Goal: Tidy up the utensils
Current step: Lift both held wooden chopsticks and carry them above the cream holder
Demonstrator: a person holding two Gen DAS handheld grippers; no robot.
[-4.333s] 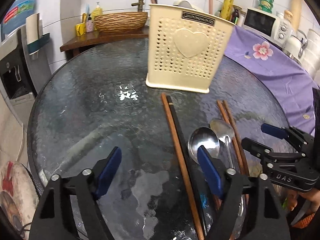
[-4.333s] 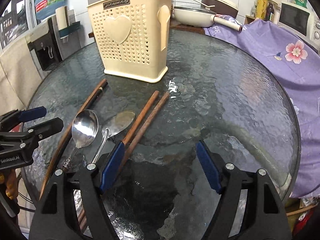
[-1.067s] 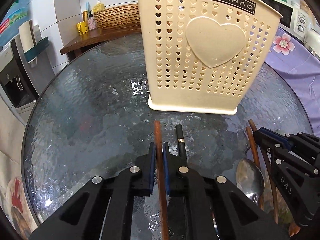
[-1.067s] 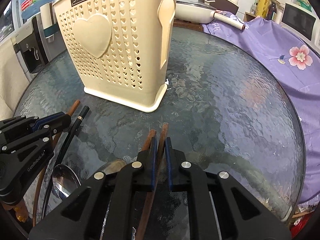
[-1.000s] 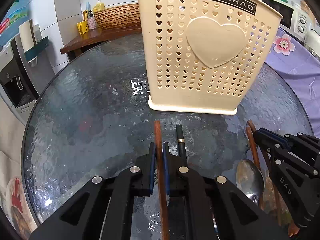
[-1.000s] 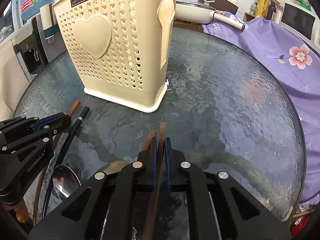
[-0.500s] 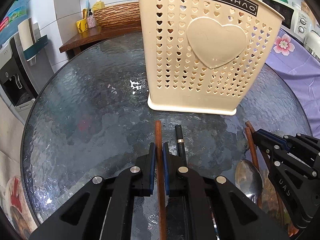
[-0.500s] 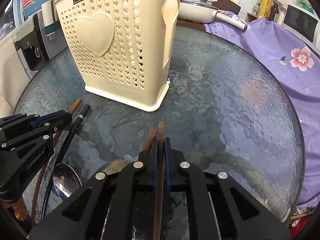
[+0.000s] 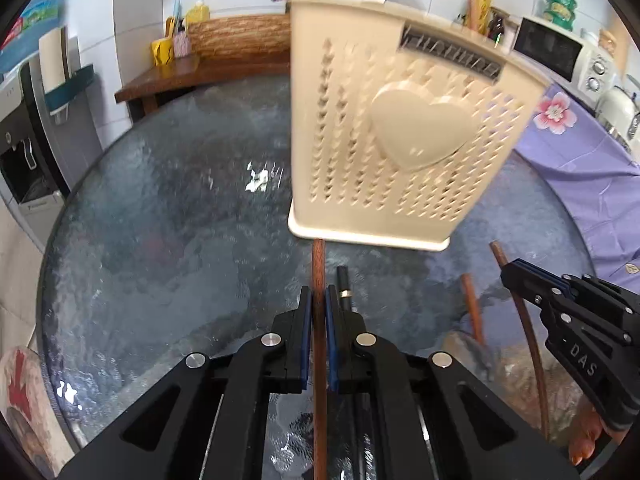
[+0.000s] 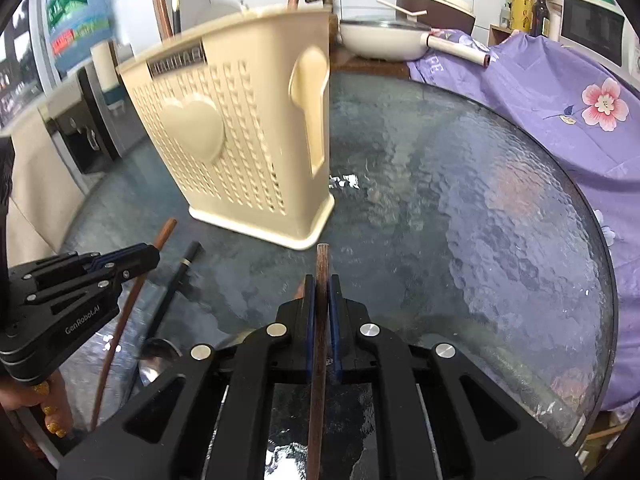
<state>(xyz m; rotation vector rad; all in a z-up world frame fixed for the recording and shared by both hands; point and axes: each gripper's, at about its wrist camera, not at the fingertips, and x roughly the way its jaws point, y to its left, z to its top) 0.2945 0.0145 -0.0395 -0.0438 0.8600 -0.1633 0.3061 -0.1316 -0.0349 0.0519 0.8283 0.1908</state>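
Brown wooden chopsticks are clamped singly: one [image 9: 319,276] in the left tongs [image 9: 319,316], another [image 10: 321,276] in the right tongs [image 10: 320,312], above the glass surface [image 10: 480,220], near the cream holder [image 10: 248,140]. Risk: long sticks may pivot in the thin grip and strike the holder's rim.

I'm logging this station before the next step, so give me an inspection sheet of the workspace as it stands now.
Surface: round textured glass table.
Job's things: cream utensil holder upright; black chopstick, spoon on table.
Clutter: nothing seen.
Grippers: left gripper shut on brown chopstick; right gripper shut on reddish chopstick.
Cables: nothing seen.
Surroundings: purple floral cloth, microwave, wicker basket.
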